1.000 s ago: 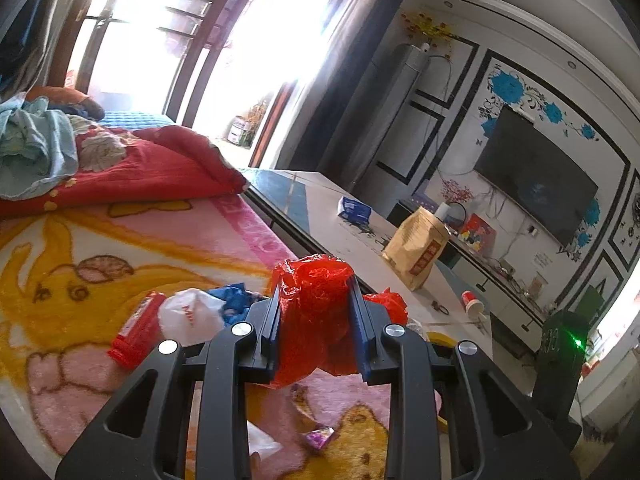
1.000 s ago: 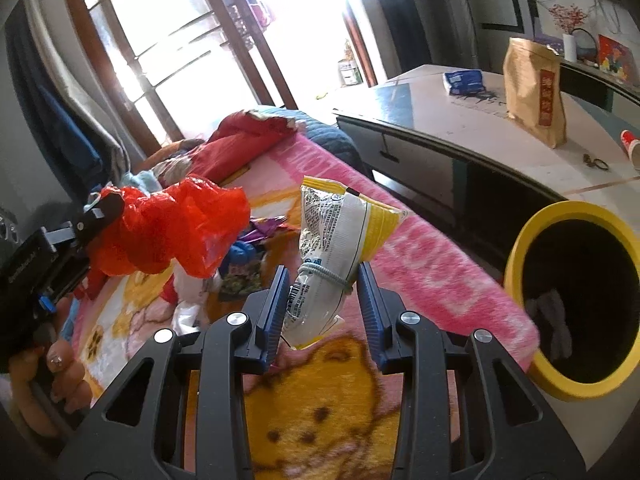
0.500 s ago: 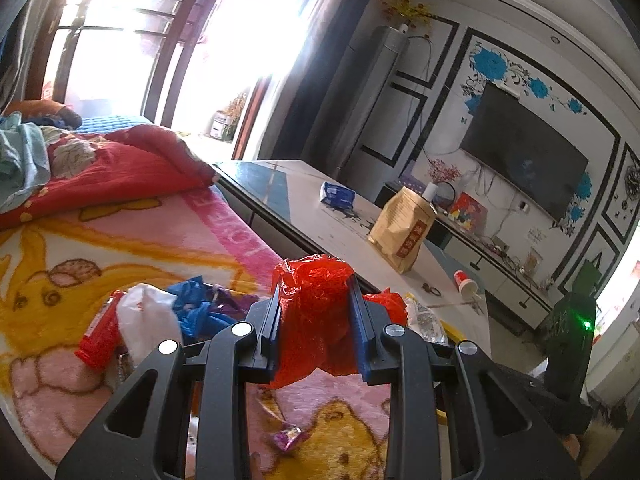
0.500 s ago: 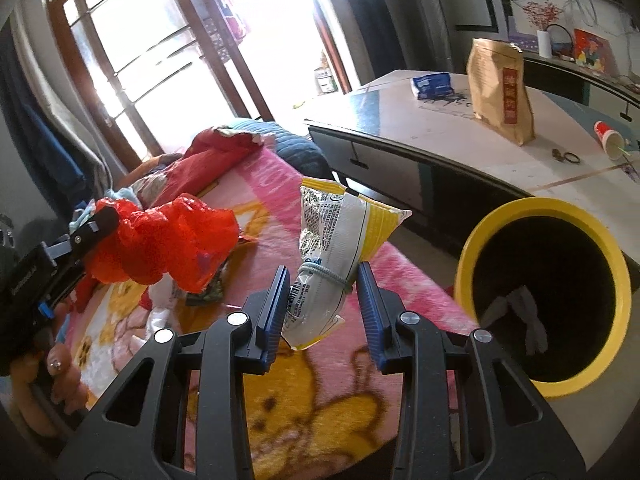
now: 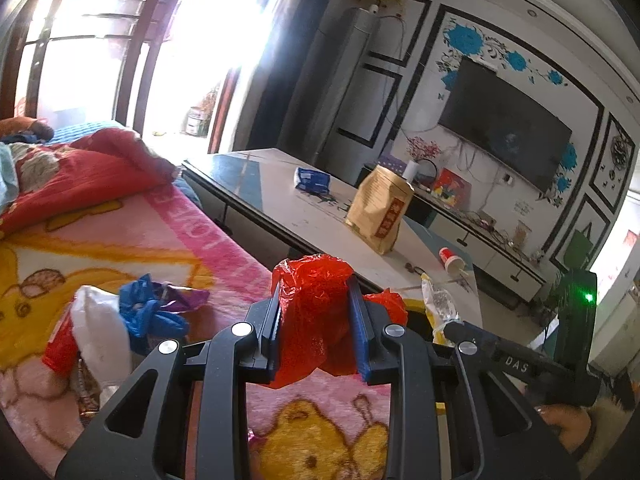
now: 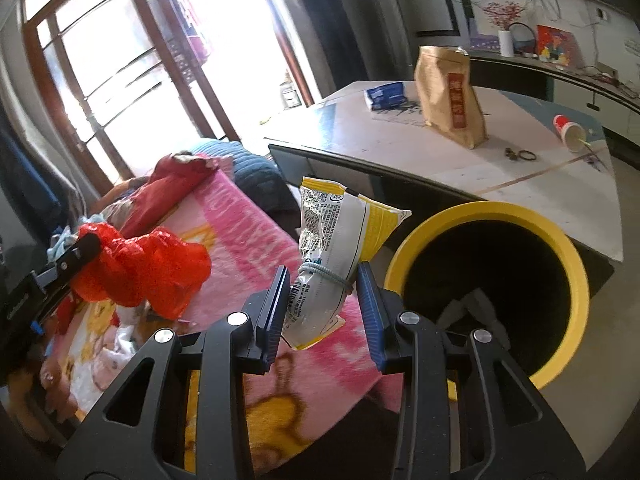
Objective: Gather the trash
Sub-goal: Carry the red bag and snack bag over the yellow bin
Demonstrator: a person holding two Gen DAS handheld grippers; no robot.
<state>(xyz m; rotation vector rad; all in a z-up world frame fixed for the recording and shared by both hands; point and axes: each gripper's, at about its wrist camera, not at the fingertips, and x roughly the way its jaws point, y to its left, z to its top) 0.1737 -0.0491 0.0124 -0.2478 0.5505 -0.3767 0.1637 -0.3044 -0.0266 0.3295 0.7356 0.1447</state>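
Note:
My left gripper (image 5: pixel 316 320) is shut on a crumpled red plastic bag (image 5: pixel 312 320) and holds it above the pink cartoon blanket (image 5: pixel 120 236). The bag also shows in the right wrist view (image 6: pixel 140 272). My right gripper (image 6: pixel 324 300) is shut on a white and yellow snack packet (image 6: pixel 336 248) tied with a band, held just left of the yellow trash bin (image 6: pixel 576 264). The bin is open, dark inside, with pale trash (image 6: pixel 472 312) at its bottom. More trash lies on the blanket: a white bag (image 5: pixel 100 332), a blue wrapper (image 5: pixel 148 316), a red packet (image 5: pixel 60 352).
A low white table (image 6: pixel 440 160) stands behind the bin with a brown paper bag (image 6: pixel 452 96), a blue packet (image 6: pixel 386 96), a red paper cup (image 6: pixel 568 130) and keys (image 6: pixel 520 155). Red bedding (image 5: pixel 80 176) lies at the far left. A TV (image 5: pixel 504 128) hangs on the wall.
Both grippers have moved right toward the yellow bin, each still holding its item. The bin now fills more of the right wrist view and sits closer to the snack packet.

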